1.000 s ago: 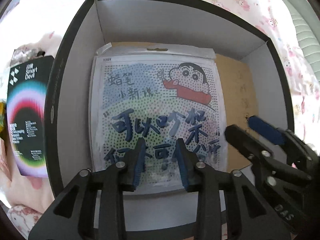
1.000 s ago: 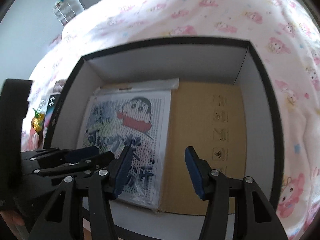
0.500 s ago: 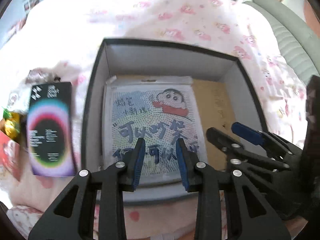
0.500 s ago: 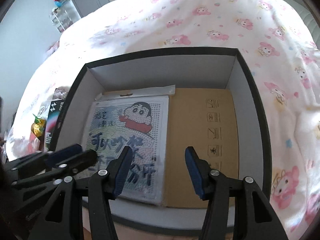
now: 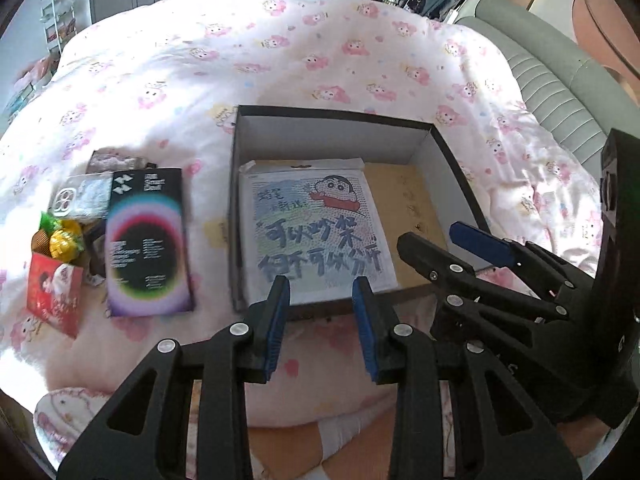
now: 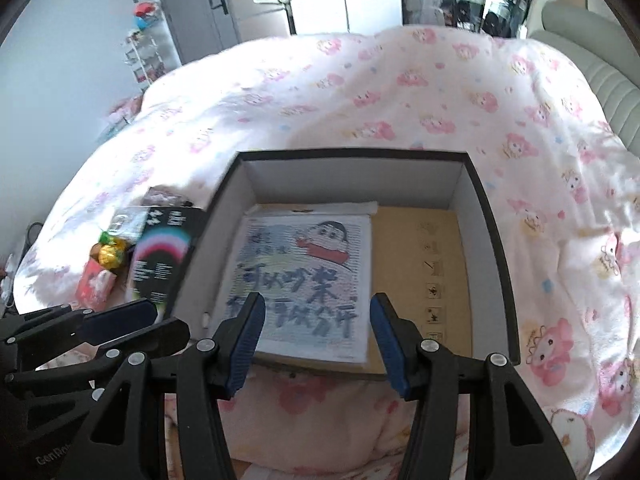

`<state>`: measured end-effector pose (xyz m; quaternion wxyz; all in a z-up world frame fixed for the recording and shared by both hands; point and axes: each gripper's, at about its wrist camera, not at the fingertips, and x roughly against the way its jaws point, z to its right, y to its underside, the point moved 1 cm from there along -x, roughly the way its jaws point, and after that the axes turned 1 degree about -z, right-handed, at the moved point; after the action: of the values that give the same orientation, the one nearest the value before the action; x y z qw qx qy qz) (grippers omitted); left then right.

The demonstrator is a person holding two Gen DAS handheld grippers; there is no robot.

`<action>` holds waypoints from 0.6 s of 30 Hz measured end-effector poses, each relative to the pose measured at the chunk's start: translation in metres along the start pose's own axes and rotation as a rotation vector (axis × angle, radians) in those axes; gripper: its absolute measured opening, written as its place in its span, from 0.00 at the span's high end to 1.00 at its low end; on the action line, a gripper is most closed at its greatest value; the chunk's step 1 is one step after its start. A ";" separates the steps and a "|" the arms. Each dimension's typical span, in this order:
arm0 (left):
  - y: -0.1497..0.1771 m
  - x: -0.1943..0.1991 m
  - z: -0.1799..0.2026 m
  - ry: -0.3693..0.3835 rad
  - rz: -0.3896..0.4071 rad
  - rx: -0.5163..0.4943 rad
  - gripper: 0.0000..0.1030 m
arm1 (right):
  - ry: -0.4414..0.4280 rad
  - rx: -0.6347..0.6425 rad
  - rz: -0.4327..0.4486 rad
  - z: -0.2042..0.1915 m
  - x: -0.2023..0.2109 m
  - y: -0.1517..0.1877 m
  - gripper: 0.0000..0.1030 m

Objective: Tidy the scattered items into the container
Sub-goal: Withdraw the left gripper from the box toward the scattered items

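A black box (image 5: 336,114) with white inner walls sits on the bed, also in the right wrist view (image 6: 352,154). A cartoon-printed packet (image 5: 312,220) (image 6: 304,264) lies flat in its left half, on the brown cardboard floor. Left of the box lie a black carton with a rainbow ring (image 5: 146,244) (image 6: 160,256), a red packet (image 5: 54,292), yellow-green sweets (image 5: 62,240) and a clear packet (image 5: 82,198). My left gripper (image 5: 320,292) (image 6: 168,318) hangs open above the box's near wall, nothing between its pads. My right gripper (image 6: 316,308) (image 5: 430,236) is open and empty beside it.
The bed wears a white cover with pink cartoon figures (image 5: 280,52). A grey padded headboard (image 5: 560,92) runs along the right. Shelves and a door (image 6: 192,12) stand at the far left of the room.
Both grippers have lifted up and drawn back out of the box. The box now looks smaller, and the loose items to its left have come into view. The jaws kept their widths.
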<state>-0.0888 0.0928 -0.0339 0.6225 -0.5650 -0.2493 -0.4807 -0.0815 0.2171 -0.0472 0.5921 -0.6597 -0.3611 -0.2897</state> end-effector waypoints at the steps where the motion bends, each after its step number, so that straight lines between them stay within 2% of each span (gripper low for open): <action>1: 0.002 0.005 -0.004 0.003 0.004 0.007 0.68 | -0.012 0.001 -0.001 -0.004 0.003 0.000 0.51; 10: 0.018 0.057 -0.043 -0.017 0.076 0.052 0.68 | -0.098 0.056 0.028 -0.056 0.025 -0.002 0.51; 15: 0.026 0.070 -0.076 -0.053 0.095 0.108 0.68 | -0.141 0.114 0.030 -0.092 0.022 -0.005 0.51; 18: 0.031 0.074 -0.100 -0.065 0.103 0.157 0.68 | -0.183 0.126 -0.004 -0.113 0.010 -0.005 0.51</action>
<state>-0.0546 -0.0281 -0.0086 0.6804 -0.5417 -0.2771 -0.4085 -0.0742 0.1070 -0.0214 0.5963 -0.6440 -0.4326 -0.2061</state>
